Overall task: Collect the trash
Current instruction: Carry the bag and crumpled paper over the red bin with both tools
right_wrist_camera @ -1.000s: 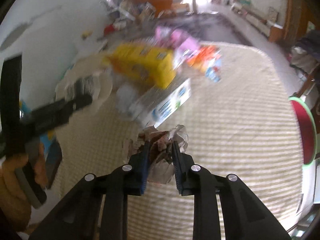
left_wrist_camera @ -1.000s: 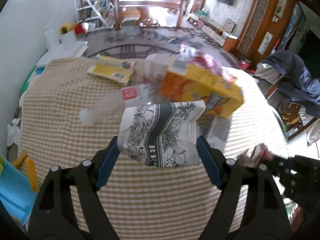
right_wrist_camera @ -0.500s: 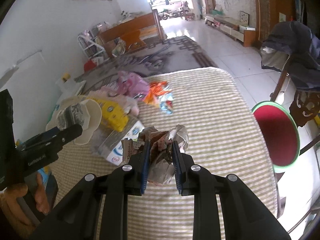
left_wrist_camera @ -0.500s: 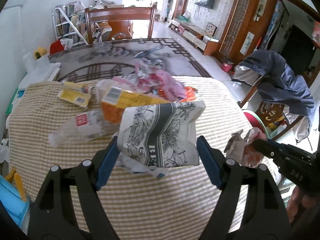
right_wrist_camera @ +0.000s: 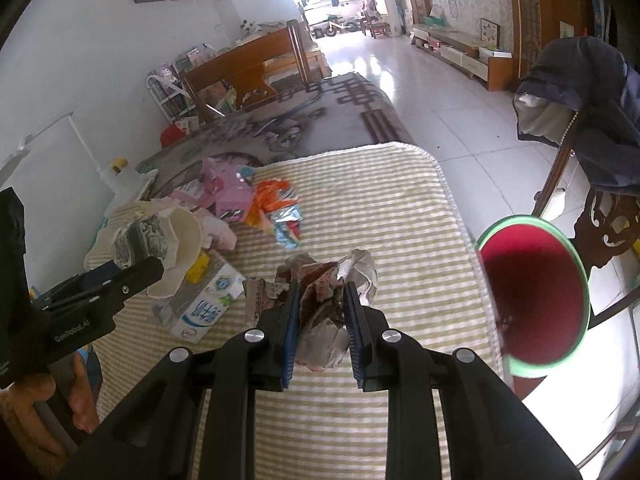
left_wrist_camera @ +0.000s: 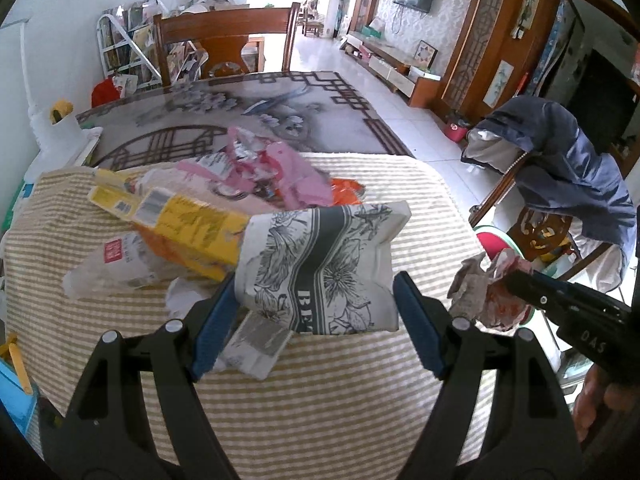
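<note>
The left gripper [left_wrist_camera: 316, 300] clamps a printed paper cup [left_wrist_camera: 320, 268]; the right gripper [right_wrist_camera: 320, 308] pinches crumpled paper [right_wrist_camera: 324, 300] above the striped tablecloth [right_wrist_camera: 380, 220].

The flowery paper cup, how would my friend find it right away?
Look at the table with the beige striped cloth and its heap of trash. Just in front of the heap, the left gripper holds a crumpled white paper cup with black flower drawings. Its neighbours, like the yellow carton, are colourful; only the cup is black and white.

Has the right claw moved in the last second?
Yes. The right claw, shut on crumpled paper, pulled back from the trash pile toward the red stool.
</note>
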Available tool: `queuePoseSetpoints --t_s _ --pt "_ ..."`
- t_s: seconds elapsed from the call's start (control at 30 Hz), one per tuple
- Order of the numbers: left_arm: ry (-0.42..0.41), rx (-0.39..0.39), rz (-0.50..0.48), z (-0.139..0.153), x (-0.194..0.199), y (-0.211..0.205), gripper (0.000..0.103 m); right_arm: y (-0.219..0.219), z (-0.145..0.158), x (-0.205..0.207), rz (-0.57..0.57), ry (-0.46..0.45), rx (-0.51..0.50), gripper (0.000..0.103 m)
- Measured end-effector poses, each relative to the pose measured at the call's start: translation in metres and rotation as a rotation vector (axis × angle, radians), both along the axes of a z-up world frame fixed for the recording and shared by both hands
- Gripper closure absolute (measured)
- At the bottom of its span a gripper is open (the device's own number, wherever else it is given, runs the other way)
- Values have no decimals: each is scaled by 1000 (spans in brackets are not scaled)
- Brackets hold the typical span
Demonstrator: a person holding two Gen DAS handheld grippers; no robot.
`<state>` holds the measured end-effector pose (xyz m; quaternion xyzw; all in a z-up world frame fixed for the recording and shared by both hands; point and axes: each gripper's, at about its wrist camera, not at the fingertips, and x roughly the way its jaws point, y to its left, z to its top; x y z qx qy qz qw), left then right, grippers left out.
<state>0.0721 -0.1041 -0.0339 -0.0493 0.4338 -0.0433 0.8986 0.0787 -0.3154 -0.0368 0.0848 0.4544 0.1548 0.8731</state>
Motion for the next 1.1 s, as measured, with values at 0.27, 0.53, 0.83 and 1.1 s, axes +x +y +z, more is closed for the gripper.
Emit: queuePoseSetpoints --t_s 0.27,0.53,0.83,1.1 --pt "-4 19 -25 4 18 -41 28 -41 -3 17 -29 1 24 82" --pt "-3 29 -65 10 38 -80 28 -83 -8 30 -78 13 50 82" --pt "31 -15 -160 3 62 -138 28 -152 -18 36 -211 30 52 81" --pt "90 -19 -290 -17 81 -202 28 -219 -32 34 -351 65 58 81"
